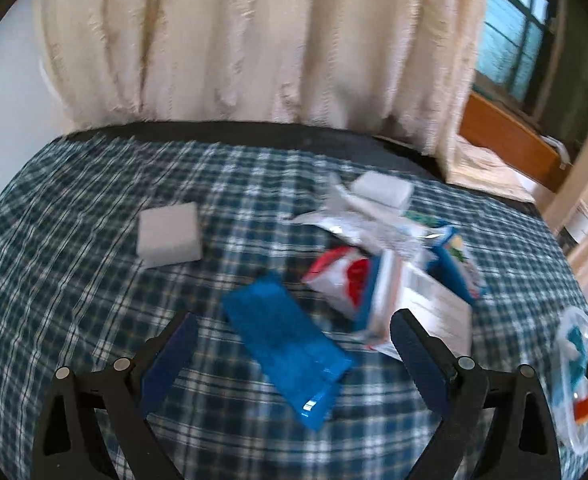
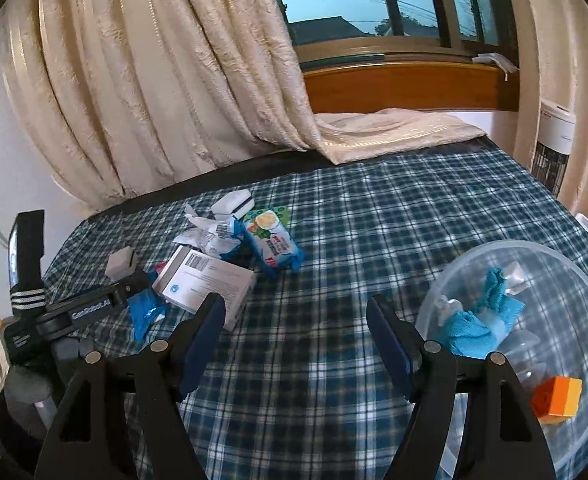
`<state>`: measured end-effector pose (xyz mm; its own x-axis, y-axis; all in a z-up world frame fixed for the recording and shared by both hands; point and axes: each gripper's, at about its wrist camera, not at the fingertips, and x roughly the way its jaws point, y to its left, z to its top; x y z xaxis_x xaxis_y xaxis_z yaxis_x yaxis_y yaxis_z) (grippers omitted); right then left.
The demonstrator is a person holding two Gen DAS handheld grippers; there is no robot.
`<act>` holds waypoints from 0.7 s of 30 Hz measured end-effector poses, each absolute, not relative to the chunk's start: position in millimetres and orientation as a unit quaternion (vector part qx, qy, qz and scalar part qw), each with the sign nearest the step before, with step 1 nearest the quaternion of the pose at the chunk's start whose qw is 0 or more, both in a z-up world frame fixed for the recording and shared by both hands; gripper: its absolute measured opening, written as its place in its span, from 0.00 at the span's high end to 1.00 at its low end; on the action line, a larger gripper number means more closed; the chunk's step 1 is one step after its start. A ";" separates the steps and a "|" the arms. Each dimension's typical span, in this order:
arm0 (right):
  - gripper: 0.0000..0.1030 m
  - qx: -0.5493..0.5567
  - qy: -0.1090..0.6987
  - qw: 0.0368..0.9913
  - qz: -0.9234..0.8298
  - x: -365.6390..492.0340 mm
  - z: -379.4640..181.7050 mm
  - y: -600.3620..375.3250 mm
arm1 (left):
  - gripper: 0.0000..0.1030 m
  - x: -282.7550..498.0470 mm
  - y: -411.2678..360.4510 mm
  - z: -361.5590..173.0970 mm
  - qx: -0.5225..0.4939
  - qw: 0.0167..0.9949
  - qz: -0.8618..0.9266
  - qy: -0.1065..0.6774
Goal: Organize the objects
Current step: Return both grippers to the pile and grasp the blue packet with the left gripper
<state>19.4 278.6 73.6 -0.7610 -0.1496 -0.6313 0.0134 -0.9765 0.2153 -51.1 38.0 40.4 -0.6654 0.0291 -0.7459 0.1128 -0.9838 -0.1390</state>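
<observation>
Here, open plaid cloth (image 2: 374,220) between clutter and bowl rim (image 2: 550,246)

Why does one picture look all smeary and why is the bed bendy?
Left wrist view: motion blur smears the blue packet and curtain. Right wrist view: sharper, the box label shows. Both: the fisheye lens curves the bed edge and darkens the corners.

The cloth (image 2: 374,240) was blue-and-white plaid, the curtain (image 2: 153,80) cream, the pouch (image 1: 289,344) bright blue, the sponge (image 1: 169,234) white, the box (image 2: 209,284) white, the block (image 2: 558,398) orange, the towel (image 2: 478,320) turquoise.
</observation>
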 end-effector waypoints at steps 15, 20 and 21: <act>0.28 0.375 -0.083 0.062 -0.921 -9.6 53.6 257.7 | 0.04 -70.9 23.8 8.8 0.443 0.052 -0.890 0.096; 0.28 0.386 -0.073 0.075 -0.917 -19.1 47.3 246.6 | 0.04 -73.0 20.7 5.4 0.449 0.049 -0.886 0.105; 0.28 0.387 -0.072 0.077 -0.916 -20.9 46.2 244.9 | 0.04 -73.1 20.6 5.2 0.449 0.049 -0.886 0.105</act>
